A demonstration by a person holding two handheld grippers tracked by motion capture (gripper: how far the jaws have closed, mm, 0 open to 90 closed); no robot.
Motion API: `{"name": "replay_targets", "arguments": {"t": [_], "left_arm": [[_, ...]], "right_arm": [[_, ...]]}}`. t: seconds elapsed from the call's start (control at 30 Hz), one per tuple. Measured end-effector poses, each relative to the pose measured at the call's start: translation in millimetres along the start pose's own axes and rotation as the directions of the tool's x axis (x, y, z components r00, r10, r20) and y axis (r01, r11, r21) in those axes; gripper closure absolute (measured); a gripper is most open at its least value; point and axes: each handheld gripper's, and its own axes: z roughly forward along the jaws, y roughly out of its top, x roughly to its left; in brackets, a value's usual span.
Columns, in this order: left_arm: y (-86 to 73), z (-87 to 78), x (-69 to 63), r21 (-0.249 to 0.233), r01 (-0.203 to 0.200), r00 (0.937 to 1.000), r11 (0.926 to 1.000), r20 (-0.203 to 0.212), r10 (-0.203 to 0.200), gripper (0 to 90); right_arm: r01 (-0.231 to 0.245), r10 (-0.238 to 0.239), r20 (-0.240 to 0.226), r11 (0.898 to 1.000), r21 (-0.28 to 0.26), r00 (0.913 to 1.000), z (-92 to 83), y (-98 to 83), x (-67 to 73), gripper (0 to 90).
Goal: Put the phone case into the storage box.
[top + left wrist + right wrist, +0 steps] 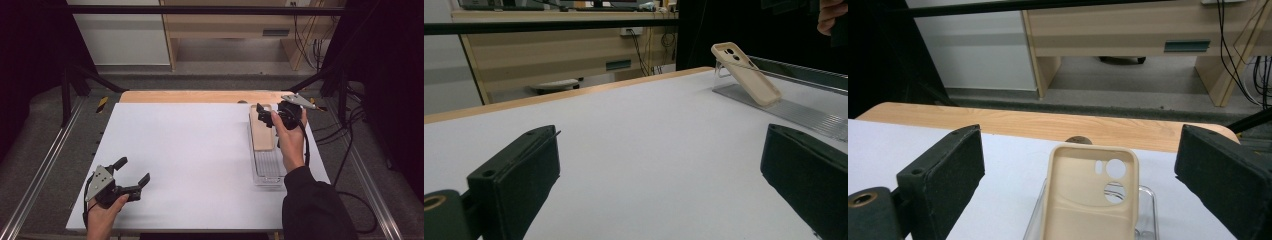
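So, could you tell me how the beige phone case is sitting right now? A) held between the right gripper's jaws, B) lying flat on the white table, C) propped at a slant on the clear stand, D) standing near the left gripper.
C: the phone case leans tilted on the clear stand; the right gripper is open around it without touching.

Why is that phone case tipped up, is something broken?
Nothing looks broken. The beige phone case leans tilted on a clear stand at the table's right side, seemingly propped there on purpose. Both grippers, left and right, are open and hold nothing.

Both grippers [134,171] [264,116] with fingers spread wide
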Motion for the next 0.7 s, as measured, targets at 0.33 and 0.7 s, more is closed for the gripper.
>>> {"name": "replay_targets", "arguments": {"t": [0.33,0.7], "left_arm": [[0.0,-0.4,-0.6,-0.002,-0.002,1.0,1.0,0.002,0.002,1.9],[-0.1,-2.0,-0.9,-0.006,-0.001,1.0,1.0,0.001,0.001,1.8]], "right_arm": [[0.051,-0.054,-0.044,0.997,-0.061,0.9976,-9.2,2.8,8.2,5.8],[0.096,-0.102,-0.042,0.987,-0.126,0.9939,-26.2,3.7,14.4,5.2]]}}
